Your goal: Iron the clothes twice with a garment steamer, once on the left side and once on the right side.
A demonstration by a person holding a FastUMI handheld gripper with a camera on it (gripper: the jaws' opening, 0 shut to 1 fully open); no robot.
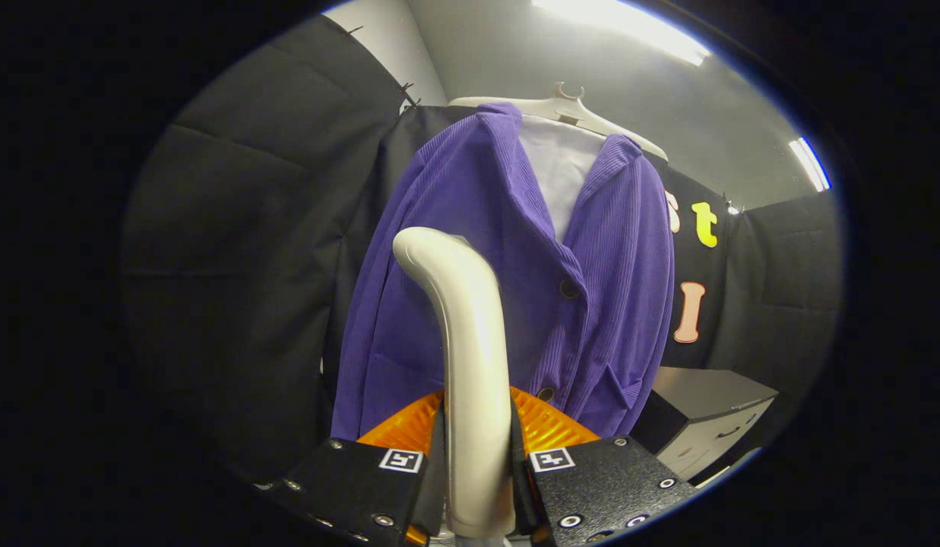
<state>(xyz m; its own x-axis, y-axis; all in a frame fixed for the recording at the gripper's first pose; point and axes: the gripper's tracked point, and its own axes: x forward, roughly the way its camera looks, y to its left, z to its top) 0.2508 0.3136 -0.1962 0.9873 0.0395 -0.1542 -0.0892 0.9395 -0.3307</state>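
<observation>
Your gripper (477, 475) has both black fingers (363, 479) pressed on the cream, curved plastic handle of the garment steamer (470, 342), which rises between them and hooks forward at its top. Just beyond hangs the purple ribbed corduroy jacket (515, 289) on a white hanger (568, 106), buttoned over a white lining. Keep the grip firm and the steamer head flat to the cloth, then run one even stroke down each side. A grey cabinet (705, 410) stands beside the jacket's hem, drawers closed, contents unseen.
</observation>
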